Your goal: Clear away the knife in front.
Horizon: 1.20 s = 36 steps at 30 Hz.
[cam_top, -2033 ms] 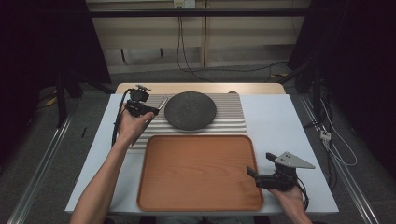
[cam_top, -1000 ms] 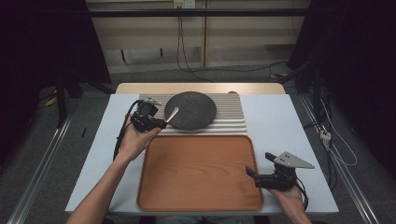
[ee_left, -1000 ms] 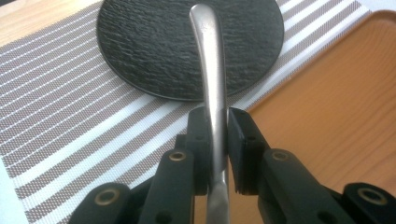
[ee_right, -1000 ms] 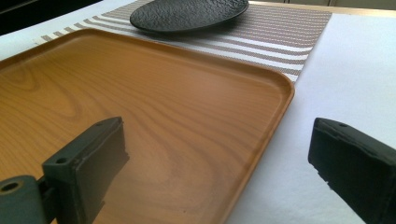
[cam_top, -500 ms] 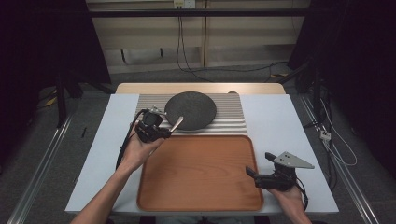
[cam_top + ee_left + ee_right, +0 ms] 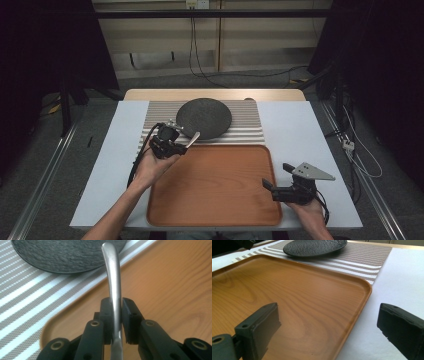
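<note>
Now my left gripper point(image 6: 176, 143) is clamped on a metal utensil handle point(image 6: 113, 285), gripped low on the shaft so the free end sticks out over the tray's point(image 6: 215, 220) upper left corner, toward the dark plate point(image 6: 204, 117) on the striped mat point(image 6: 247, 125); I judge that keeps it steady for setting down. My right gripper point(image 6: 272, 188) waits at lower right, jaws wide apart and empty, beside the tray's edge.
</note>
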{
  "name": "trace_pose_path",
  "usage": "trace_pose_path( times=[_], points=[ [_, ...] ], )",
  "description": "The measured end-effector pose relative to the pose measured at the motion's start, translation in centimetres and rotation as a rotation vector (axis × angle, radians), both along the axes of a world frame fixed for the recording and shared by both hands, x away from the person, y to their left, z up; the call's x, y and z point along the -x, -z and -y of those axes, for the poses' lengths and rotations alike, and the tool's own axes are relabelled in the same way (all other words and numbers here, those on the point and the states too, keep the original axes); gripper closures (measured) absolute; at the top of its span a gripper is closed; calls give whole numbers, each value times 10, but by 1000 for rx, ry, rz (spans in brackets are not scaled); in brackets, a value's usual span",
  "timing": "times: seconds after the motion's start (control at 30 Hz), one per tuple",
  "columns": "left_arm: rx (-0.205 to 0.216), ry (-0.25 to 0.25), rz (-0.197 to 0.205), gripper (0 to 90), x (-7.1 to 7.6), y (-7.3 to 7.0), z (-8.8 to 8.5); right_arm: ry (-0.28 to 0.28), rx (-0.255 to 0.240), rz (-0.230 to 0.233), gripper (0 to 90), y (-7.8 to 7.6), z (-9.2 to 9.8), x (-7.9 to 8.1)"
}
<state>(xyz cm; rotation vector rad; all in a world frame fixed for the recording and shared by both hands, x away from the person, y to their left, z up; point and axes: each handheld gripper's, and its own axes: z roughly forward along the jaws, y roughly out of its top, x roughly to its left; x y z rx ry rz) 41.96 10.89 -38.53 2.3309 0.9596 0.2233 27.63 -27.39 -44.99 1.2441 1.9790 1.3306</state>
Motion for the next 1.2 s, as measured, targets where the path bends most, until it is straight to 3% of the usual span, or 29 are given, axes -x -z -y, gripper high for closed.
trace_pose_path(
  times=[0.13, 0.23, 0.33, 0.5, 0.63, 0.87, 1.2],
  points=[
    [9, -2, -10, 799, 6, 3, 0, 1, 0, 4, 41, -1, 0, 1],
    [-7, 18, -30, 799, 10, 6, 0, 5, -3, 2, 41, -1, 1, 1],
    [-33, 28, -26, 799, 16, 8, 0, 4, -1, 3, 41, -1, 1, 1],
    [-35, 32, -26, 799, 21, 10, -2, 3, 0, 2, 41, -1, 1, 1],
    [-42, 26, -37, 799, 26, 20, 0, 7, -2, 0, 41, -1, 1, 1],
    [-62, 14, -76, 799, 29, 36, 1, 1, 0, 1, 41, 0, 0, 1],
    [-58, 3, -72, 798, 32, 44, 6, 0, -1, 0, 41, 0, 0, 1]
  ],
)
